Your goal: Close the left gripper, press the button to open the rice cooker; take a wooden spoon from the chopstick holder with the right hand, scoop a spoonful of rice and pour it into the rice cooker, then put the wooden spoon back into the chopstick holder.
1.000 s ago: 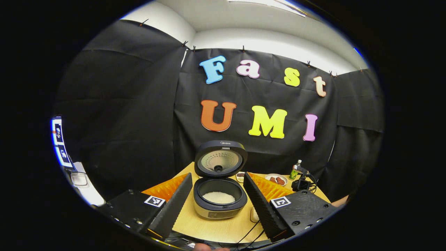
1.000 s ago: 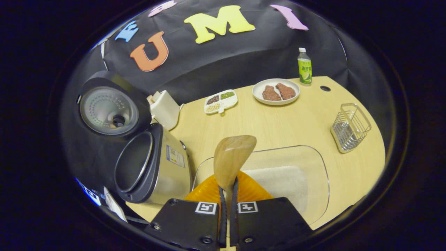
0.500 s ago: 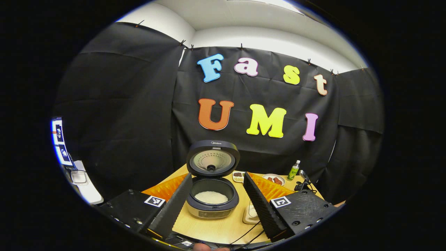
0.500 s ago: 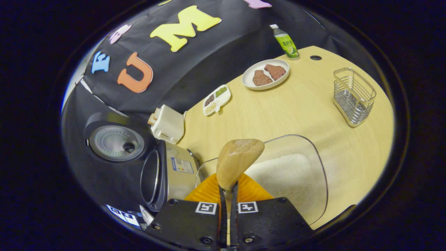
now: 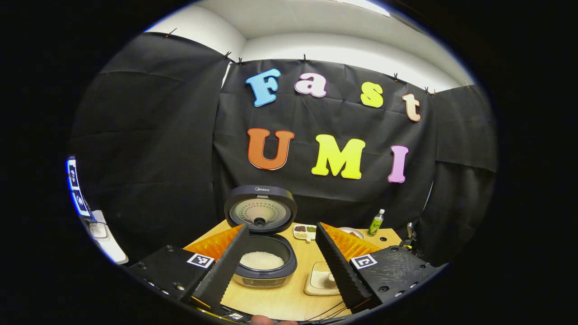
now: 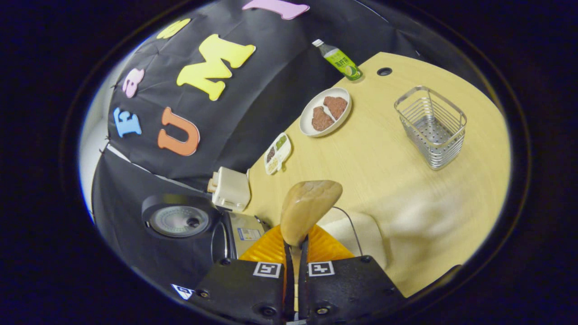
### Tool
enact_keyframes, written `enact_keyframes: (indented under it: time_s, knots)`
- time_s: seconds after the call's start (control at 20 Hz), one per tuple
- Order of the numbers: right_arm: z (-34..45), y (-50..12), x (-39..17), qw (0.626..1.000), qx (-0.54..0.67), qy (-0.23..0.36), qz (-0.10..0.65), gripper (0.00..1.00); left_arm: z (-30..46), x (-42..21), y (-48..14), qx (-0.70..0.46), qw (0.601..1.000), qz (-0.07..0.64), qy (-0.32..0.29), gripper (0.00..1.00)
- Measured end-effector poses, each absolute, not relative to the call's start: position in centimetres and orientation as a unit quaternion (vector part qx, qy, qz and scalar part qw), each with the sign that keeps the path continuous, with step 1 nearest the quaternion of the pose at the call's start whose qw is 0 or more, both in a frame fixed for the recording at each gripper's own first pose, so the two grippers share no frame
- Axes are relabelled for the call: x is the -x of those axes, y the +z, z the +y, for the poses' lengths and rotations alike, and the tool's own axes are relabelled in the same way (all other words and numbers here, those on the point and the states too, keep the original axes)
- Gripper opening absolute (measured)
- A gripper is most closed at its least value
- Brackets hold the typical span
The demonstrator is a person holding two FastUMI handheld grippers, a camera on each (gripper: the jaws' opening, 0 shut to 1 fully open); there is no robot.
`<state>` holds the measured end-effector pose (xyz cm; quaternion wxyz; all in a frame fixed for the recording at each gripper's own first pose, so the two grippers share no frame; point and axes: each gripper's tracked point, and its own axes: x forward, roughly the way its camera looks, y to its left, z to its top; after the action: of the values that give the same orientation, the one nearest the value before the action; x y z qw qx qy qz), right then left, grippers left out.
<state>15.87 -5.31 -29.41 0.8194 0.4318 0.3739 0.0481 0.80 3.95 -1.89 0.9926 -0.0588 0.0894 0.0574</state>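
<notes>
The rice cooker (image 5: 264,266) stands with its lid (image 5: 261,210) up and white rice (image 5: 261,260) in the pot. My left gripper (image 5: 281,267) hangs before it, open, its fingers wide apart with nothing between them. My right gripper (image 6: 293,251) is shut on the handle of the wooden spoon (image 6: 309,206), whose bowl points up and shows bare wood. The wire chopstick holder (image 6: 431,127) stands upright on the table, off to the upper right of the spoon. The cooker (image 6: 235,228) lies low on the left in the right gripper view.
A glass dish of rice (image 6: 361,232) sits just beyond my right fingers, beside the cooker (image 5: 322,280). Farther back on the wooden table (image 6: 384,162) are a plate of meat (image 6: 326,112), a compartment dish (image 6: 276,153), a green bottle (image 6: 342,60) and a white box (image 6: 231,189).
My right gripper has swung with the spoon away from the cooker, and the chopstick holder has come nearer the view's middle. My left gripper has drawn back, so the cooker looks smaller.
</notes>
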Motion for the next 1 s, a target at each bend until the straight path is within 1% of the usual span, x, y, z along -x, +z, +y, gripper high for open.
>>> enact_keyframes:
  time_s: [0.2,0.5,0.7,0.85,1.0]
  knots:
    - [-5.7,-27.2,-15.5,0.807,-0.463,0.066,0.361,0.09,3.6,-1.7,-1.8,0.059,0.993,0.087,0.052,0.95]
    - [-3.8,-21.7,-16.0,0.809,-0.469,0.102,0.340,0.08,4.3,-1.5,-1.8,0.050,0.994,0.083,0.052,0.94]
    - [-0.1,-17.9,-17.7,0.820,-0.447,0.136,0.332,0.08,5.2,-0.4,-2.1,0.040,0.994,0.084,0.058,0.95]
    - [4.0,-15.1,-19.4,0.821,-0.435,0.173,0.327,0.08,5.6,0.5,-2.3,0.037,0.994,0.086,0.061,0.95]
    - [8.2,-13.7,-20.8,0.822,-0.418,0.203,0.328,0.08,6.2,1.3,-2.9,0.044,0.992,0.097,0.069,0.95]
